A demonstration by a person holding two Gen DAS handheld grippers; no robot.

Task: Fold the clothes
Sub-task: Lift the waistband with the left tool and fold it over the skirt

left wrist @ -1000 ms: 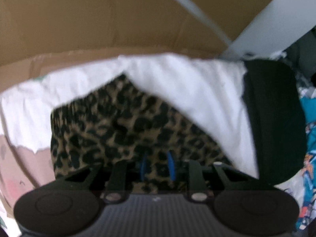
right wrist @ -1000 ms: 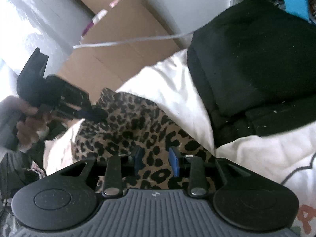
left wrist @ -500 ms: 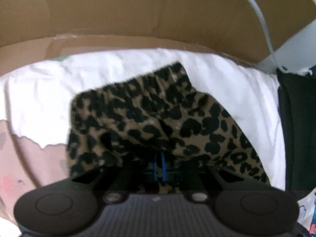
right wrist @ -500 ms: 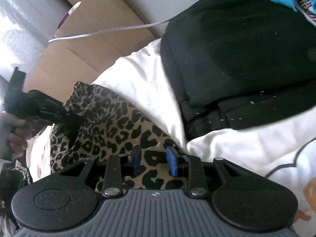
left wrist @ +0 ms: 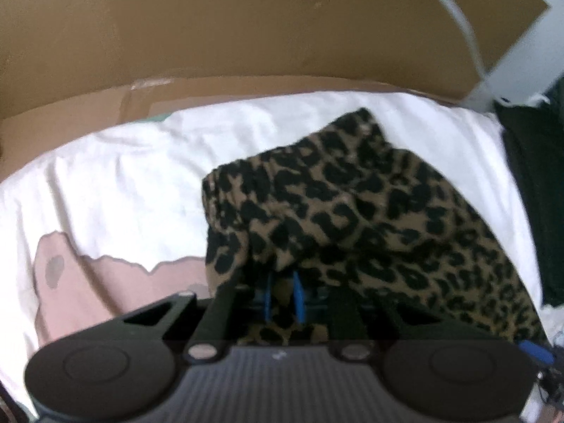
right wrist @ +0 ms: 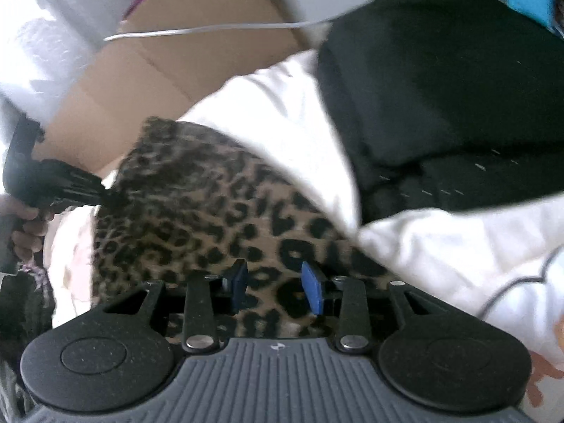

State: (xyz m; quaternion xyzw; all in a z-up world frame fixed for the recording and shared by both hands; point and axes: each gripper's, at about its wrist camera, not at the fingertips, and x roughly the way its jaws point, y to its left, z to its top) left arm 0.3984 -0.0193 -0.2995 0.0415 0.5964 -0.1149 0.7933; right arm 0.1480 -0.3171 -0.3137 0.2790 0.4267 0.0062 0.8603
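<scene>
Left tongs [left wrist: 282,292] pinch a fold of the leopard-print fabric garment [left wrist: 370,211] lying on the white printed bedsheet [left wrist: 123,183], while right tongs [right wrist: 276,287] hover spread apart over its near edge.

My right gripper [right wrist: 274,287] hangs over the leopard-print garment [right wrist: 211,218], its blue pads [right wrist: 312,287] spread apart with nothing between them. At the garment's far left edge my left gripper [right wrist: 105,195] pinches the fabric (my hand [right wrist: 26,225] wraps its handle). The garment lies on a white sheet [right wrist: 282,112], beside a black garment [right wrist: 440,81]. Cardboard [right wrist: 141,81] stands behind, crossed by a white cable [right wrist: 211,30].
</scene>
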